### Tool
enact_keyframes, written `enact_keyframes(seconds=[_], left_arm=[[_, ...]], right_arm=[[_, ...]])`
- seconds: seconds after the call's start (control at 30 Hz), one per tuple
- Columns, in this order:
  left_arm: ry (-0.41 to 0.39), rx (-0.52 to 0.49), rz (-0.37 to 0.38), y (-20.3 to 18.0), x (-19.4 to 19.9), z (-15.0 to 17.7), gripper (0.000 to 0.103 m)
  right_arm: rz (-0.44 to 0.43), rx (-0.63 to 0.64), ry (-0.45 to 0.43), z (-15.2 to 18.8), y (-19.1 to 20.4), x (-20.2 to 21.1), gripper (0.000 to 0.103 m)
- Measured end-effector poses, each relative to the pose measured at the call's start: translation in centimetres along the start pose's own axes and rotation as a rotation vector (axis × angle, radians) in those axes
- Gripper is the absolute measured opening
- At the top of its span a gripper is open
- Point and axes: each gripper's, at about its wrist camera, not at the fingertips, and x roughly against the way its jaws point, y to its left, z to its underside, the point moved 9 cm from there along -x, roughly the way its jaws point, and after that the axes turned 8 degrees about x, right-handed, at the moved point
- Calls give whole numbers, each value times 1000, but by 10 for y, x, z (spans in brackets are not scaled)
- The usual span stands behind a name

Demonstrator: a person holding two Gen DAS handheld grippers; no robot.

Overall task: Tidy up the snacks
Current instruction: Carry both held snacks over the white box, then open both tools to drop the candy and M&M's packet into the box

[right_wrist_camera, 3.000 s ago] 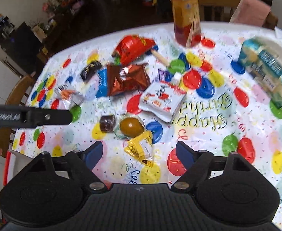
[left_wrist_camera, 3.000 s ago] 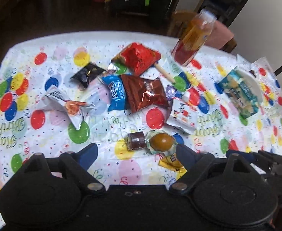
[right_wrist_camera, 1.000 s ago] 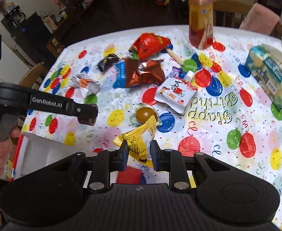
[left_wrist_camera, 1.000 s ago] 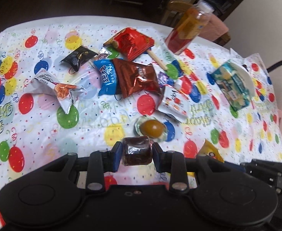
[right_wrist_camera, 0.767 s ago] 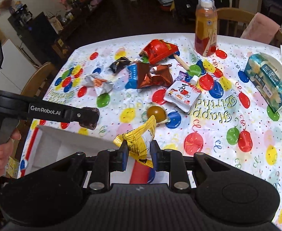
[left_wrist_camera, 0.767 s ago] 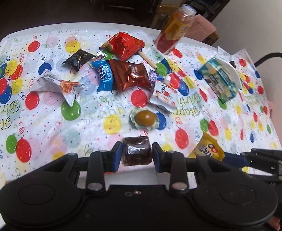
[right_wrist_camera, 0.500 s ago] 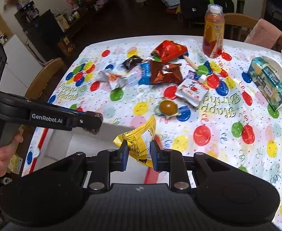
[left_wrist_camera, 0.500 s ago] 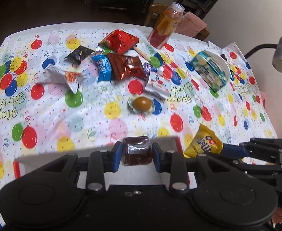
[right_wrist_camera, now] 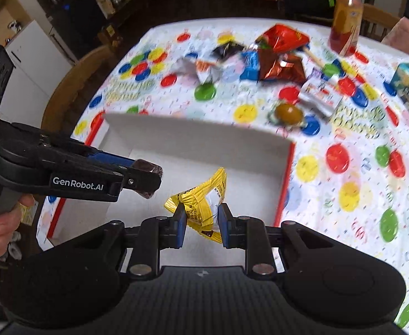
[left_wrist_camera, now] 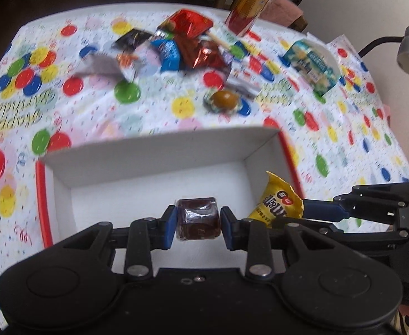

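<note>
My left gripper (left_wrist_camera: pixel 198 222) is shut on a brown foil-wrapped candy (left_wrist_camera: pixel 198 218), held above the inside of a white box with a red rim (left_wrist_camera: pixel 154 156). My right gripper (right_wrist_camera: pixel 201 220) is shut on a crumpled yellow snack packet (right_wrist_camera: pixel 201 206) and hangs over the same box (right_wrist_camera: pixel 193 139). In the left wrist view the yellow packet (left_wrist_camera: pixel 279 203) shows at the box's right side, with the right gripper's fingers (left_wrist_camera: pixel 324 210) behind it. In the right wrist view the left gripper (right_wrist_camera: pixel 145 180) reaches in from the left with the candy (right_wrist_camera: pixel 148 171).
Beyond the box on the balloon-print tablecloth (left_wrist_camera: pixel 98 117) lie a wrapped brown egg-shaped sweet (left_wrist_camera: pixel 225 99), red (left_wrist_camera: pixel 189 23), brown (left_wrist_camera: pixel 207 54), blue (left_wrist_camera: pixel 168 53) and black (left_wrist_camera: pixel 133 37) packets, a juice bottle (right_wrist_camera: pixel 346 14) and a teal carton (left_wrist_camera: pixel 310 65). A hand (right_wrist_camera: pixel 0 223) holds the left gripper.
Both grippers have pulled back toward the table's near edge and now hang over the open box, each still holding its snack. More of the box's inside shows.
</note>
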Motion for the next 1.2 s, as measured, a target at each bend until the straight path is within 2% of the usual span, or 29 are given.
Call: enact_keyframes(seconds=[0.33, 0.73, 1.2], left_arm=[[87, 14, -56, 24, -37, 38, 31], [154, 18, -85, 35, -66, 62, 31], [176, 27, -95, 32, -80, 65, 32]], right_arm=[[1, 20, 105, 31, 15, -44, 24], [14, 32, 192, 53, 23, -80, 24], [24, 30, 224, 63, 23, -91, 24]])
